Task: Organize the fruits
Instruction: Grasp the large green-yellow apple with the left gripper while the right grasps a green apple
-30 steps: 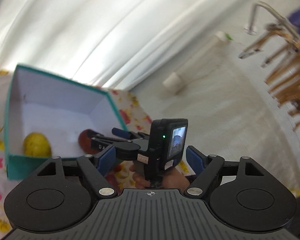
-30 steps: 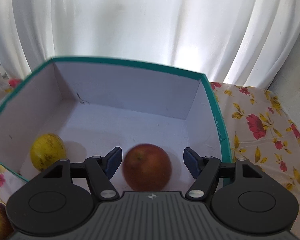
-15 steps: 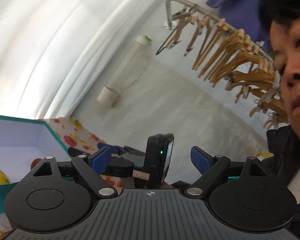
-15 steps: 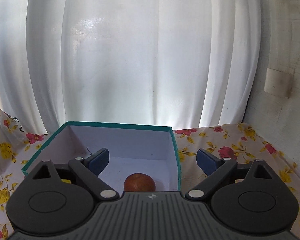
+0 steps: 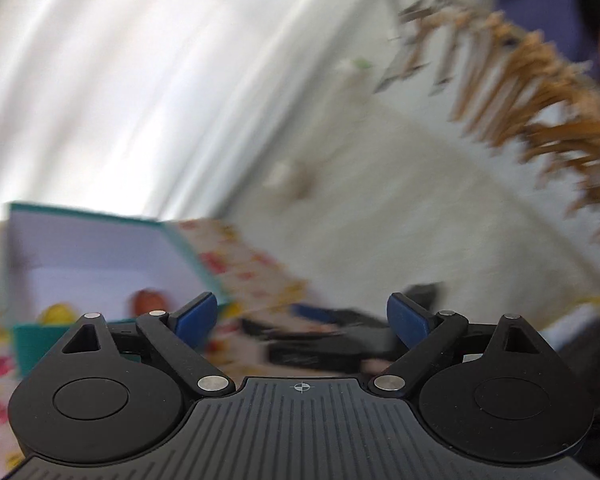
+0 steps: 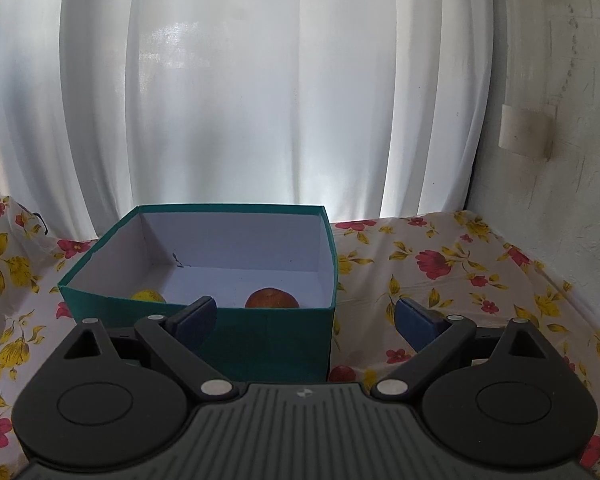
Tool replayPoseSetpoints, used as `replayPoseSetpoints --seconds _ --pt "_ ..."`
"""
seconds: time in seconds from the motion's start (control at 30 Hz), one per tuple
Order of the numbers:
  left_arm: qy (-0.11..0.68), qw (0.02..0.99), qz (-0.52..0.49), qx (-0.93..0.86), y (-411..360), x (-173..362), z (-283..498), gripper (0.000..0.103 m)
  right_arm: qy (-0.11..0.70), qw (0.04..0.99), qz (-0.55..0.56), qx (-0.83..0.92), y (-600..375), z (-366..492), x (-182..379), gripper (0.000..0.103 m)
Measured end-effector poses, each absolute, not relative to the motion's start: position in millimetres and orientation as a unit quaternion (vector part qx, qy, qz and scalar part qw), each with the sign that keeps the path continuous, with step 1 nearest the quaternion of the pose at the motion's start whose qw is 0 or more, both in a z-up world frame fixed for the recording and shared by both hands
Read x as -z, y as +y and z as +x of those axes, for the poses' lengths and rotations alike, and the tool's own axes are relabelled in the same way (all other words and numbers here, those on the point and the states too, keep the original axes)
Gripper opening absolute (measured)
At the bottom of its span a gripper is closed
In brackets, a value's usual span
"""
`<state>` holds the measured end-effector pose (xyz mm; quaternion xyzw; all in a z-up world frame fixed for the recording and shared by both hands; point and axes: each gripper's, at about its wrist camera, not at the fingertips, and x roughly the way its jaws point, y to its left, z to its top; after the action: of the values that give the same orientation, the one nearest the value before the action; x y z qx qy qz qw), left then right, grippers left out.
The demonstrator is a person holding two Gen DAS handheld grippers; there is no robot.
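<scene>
Fruits: two, one round red apple point(image 6: 271, 299) and one yellow fruit point(image 6: 148, 295), in the teal cardboard box point(image 6: 260, 332) ahead.
Grippers: right gripper point(image 6: 305, 322) and left gripper point(image 5: 302, 316) both spread wide, holding nothing.

The right claw point(image 6: 305, 318) has backed away from the teal box point(image 6: 260, 332), leaving the red apple point(image 6: 272, 299) inside at 12 o'clock.

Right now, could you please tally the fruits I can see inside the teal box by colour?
Red fruit: 1
Yellow fruit: 1
Total inside the teal box: 2
The box's front wall hides the lower part of each fruit, and any fruit lying lower behind it would not show.
</scene>
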<state>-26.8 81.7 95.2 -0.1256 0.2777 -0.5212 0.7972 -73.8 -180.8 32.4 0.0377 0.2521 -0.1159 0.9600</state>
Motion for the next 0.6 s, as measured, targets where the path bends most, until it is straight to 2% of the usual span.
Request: replayPoseSetpoints --seconds 0.2,0.4,0.6 --pt "0.310 0.884 -0.019 0.350 73 -55 -44 0.095 0.281 0.952 0.033 0.115 -173 -89 -13 0.096" --pt "0.348 0.892 0.092 0.275 57 -10 -40 0.094 0.318 0.943 0.036 0.086 -156 -94 6 0.096" --pt "0.381 0.889 0.118 0.227 58 19 -24 0.092 0.332 0.941 0.019 0.069 -143 -91 11 0.096"
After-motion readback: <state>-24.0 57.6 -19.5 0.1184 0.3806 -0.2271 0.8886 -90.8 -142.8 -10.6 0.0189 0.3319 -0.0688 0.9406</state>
